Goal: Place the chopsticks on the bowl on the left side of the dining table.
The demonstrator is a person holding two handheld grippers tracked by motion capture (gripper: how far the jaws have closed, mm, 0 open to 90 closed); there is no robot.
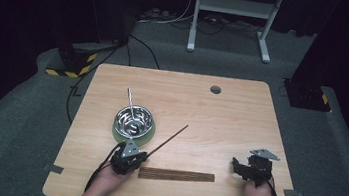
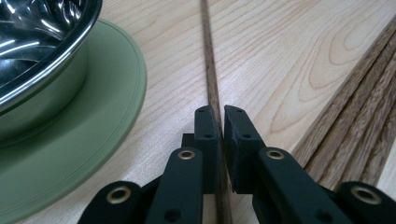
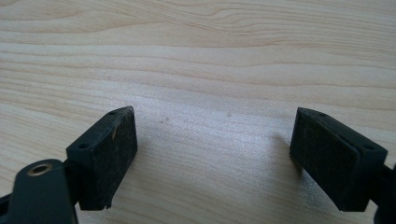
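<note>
Black left gripper [image 2: 220, 122] clamps slim wooden stick [image 2: 211, 79].

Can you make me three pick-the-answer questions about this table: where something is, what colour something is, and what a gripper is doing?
1. Where is the pile of sticks?
A. inside the bowl
B. flat on the table, between the two grippers
C. on the floor

2. What colour is the plate under the metal bowl?
A. green
B. red
C. blue

3. What is the left gripper doing?
A. hanging wide open
B. holding the bowl
C. pinching one thin stick

Answers:
1 B, the pile lies on the wood near the table's front edge.
2 A, a green rim shows around the bowl.
3 C, its jaws are shut on the stick, while the right gripper is open.
</note>
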